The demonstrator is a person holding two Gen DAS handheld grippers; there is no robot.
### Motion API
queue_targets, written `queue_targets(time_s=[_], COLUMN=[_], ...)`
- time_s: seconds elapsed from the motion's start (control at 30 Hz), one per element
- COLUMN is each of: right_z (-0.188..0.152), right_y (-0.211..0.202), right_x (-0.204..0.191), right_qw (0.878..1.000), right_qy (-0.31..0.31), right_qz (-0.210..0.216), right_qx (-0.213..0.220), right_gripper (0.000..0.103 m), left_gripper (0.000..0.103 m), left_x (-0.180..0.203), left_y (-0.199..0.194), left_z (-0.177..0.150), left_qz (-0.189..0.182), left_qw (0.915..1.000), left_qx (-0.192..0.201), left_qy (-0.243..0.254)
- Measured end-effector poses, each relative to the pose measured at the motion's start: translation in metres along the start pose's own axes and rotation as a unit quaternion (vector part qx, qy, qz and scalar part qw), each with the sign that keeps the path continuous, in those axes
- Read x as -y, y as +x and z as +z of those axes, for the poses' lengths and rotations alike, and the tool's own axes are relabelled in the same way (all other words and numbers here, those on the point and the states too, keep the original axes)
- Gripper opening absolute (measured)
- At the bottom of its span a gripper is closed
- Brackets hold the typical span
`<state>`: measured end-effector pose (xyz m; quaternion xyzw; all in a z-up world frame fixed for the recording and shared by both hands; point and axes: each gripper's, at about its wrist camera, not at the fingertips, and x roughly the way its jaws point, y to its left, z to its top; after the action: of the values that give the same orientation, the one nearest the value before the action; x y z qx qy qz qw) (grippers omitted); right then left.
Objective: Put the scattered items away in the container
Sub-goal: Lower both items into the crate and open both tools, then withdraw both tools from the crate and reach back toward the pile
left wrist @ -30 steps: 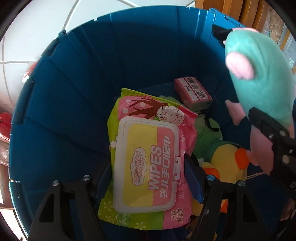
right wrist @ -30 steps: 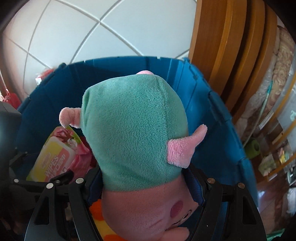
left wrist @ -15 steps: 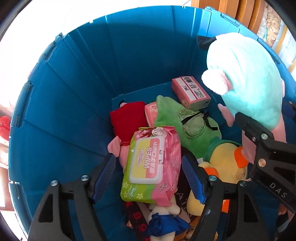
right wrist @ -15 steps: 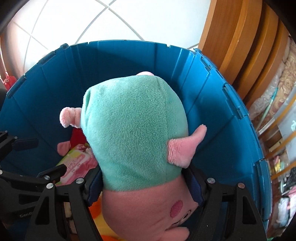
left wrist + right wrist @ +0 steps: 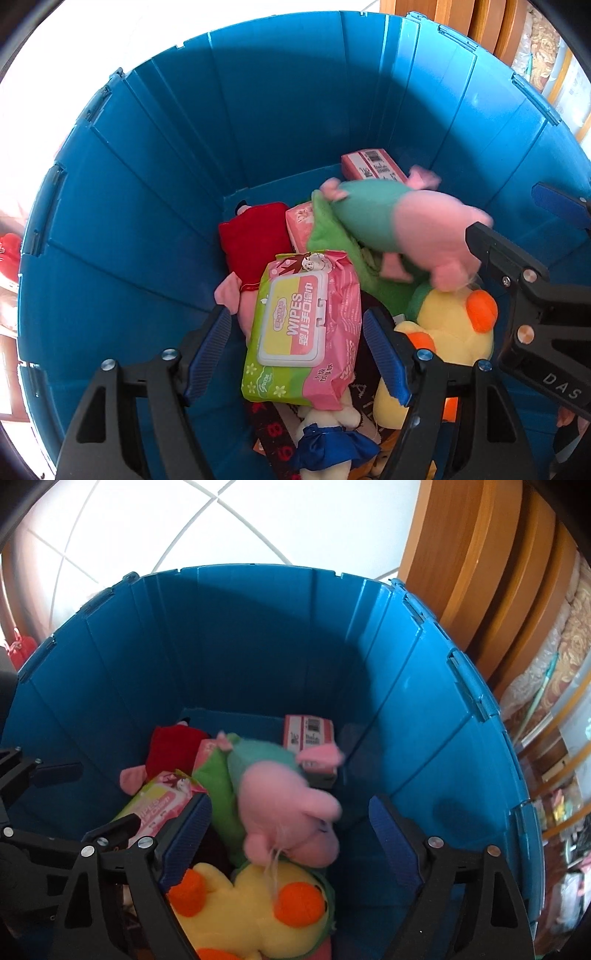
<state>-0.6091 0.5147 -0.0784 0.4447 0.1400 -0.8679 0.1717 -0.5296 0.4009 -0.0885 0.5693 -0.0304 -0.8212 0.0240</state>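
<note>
In the bin (image 5: 147,206), the wipes pack (image 5: 303,328) lies left of the duck (image 5: 454,325); the pig plush (image 5: 406,229) lies behind the duck, before the box (image 5: 369,164)

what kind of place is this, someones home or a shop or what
Most likely a home. White floor tiles and wooden furniture surround a blue bin filled with soft toys, such as a yellow duck, and a pack of wipes.

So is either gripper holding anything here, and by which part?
Nothing is held. The left gripper stands open above the wipes pack; the right gripper is opening, the pink-and-teal plush loose in the blue bin.
</note>
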Motion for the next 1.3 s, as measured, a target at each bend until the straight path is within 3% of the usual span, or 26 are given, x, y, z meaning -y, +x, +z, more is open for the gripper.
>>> queue_targets(time_s=[0.47,0.6,0.8,0.9,1.03,1.23,1.3], right_z=[-0.004,-0.009,-0.009,-0.006,-0.004,-0.009,-0.015], right_y=[0.005,0.007,0.0,-0.018,-0.064,-0.151,-0.177], right_x=[-0.001,-0.004,-0.008,-0.004,0.003,-0.011,-0.025], right_qw=[0.998,0.998,0.999,1.0,0.999,0.99,0.986], right_qy=[0.015,0.006,-0.001,0.004,0.027,0.029,0.022], right_qz=[0.008,-0.008,-0.01,-0.017,0.012,0.038,0.05], right_qx=[-0.055,-0.064,-0.053,-0.018,0.046,0.136,0.159], right_gripper=[0.088,0.088,0.088,0.088,0.088,0.102,0.102], left_gripper=[0.074,0.074,0.074,0.074,0.074,0.074,0.074], left_x=[-0.002,-0.001,-0.001,-0.006,-0.013,-0.034,-0.05], left_y=[0.011,0.013,0.001,-0.022,-0.072,-0.155,-0.178], left_z=[-0.003,-0.004,-0.007,-0.014,-0.031,-0.07,-0.086], left_qz=[0.015,0.023,0.04,0.043,0.023,0.002,-0.01], left_qw=[0.9998,0.9996,0.9988,0.9976,0.9947,0.9829,0.9782], left_qx=[-0.012,-0.011,0.019,0.054,0.1,0.184,0.207], left_qy=[0.006,0.014,0.021,0.006,0.007,-0.001,-0.01])
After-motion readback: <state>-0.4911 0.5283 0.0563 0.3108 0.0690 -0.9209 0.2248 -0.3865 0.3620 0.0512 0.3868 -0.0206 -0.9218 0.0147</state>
